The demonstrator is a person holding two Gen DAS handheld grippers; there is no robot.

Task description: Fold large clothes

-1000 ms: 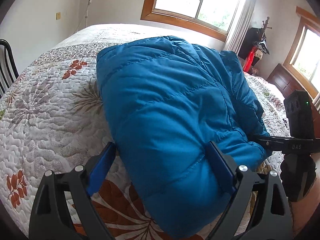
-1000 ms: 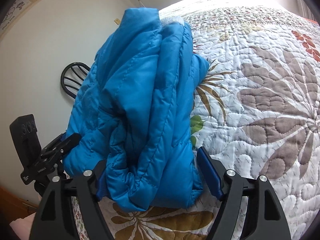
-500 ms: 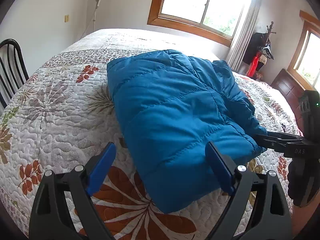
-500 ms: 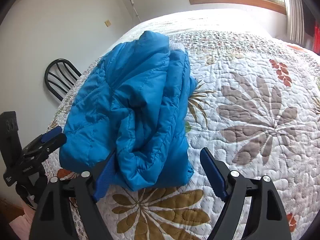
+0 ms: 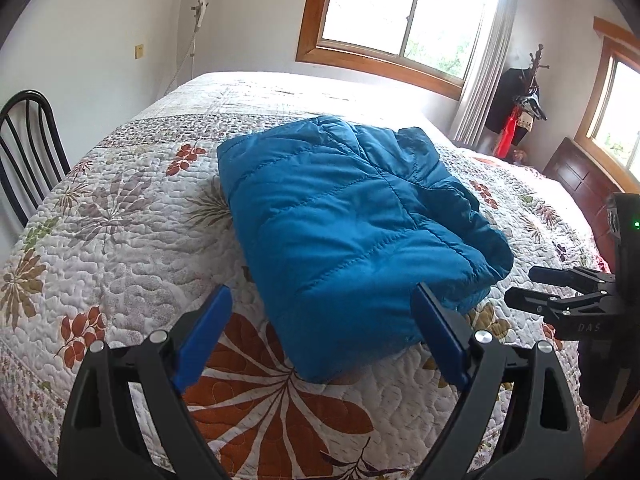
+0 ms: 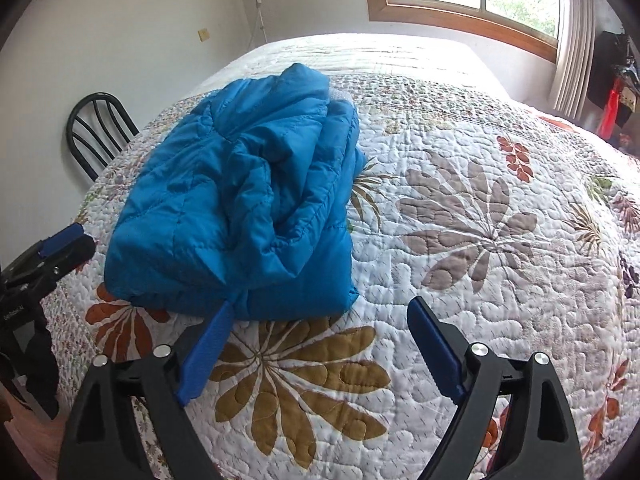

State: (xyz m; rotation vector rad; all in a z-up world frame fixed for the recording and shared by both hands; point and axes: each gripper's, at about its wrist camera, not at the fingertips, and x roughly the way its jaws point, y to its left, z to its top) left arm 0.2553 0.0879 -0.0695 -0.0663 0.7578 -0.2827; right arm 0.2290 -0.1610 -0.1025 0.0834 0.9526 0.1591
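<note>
Beyond both hand-held grippers (seemingly clear): jacket point(image 5: 344, 236).

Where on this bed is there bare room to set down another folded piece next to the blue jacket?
The widest bare quilt lies on the window-side of the blue jacket, running toward the curtain. A narrower strip lies between the jacket and the black chair. The near edge is crowded: left gripper and right gripper both hover there, open.

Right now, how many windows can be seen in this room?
2. One window is on the far wall beyond the bed; another is on the right-hand wall. Others may lie outside the views.
</note>
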